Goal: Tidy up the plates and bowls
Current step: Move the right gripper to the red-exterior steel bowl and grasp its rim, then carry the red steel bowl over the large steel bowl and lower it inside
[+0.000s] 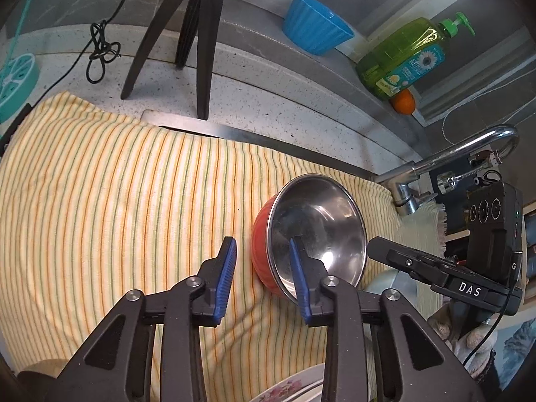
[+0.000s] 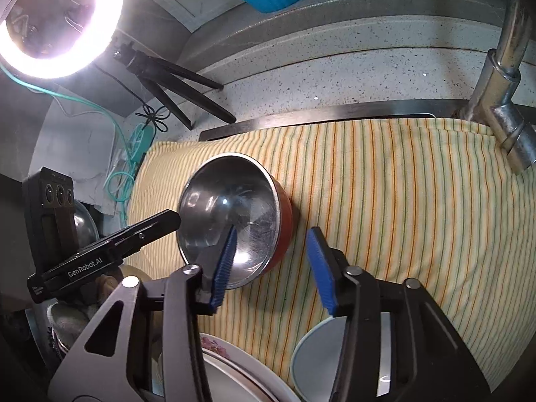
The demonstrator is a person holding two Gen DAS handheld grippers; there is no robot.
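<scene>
A steel bowl with a red outside (image 1: 311, 227) lies tilted on its side on the striped yellow cloth (image 1: 117, 184); it also shows in the right wrist view (image 2: 234, 214). My left gripper (image 1: 263, 251) is open, its jaws on either side of the bowl's near rim. My right gripper (image 2: 274, 238) is open too, straddling the rim from the opposite side. A floral plate (image 2: 231, 361) and a pale blue bowl (image 2: 318, 358) lie at the bottom, below the grippers.
A blue ribbed bowl (image 1: 315, 28), a green soap bottle (image 1: 405, 57) and an orange (image 1: 403, 100) stand on the back ledge. A faucet (image 1: 452, 157) is at the right, a black tripod (image 1: 197, 33) at the back, a bright ring light (image 2: 57, 16) at upper left.
</scene>
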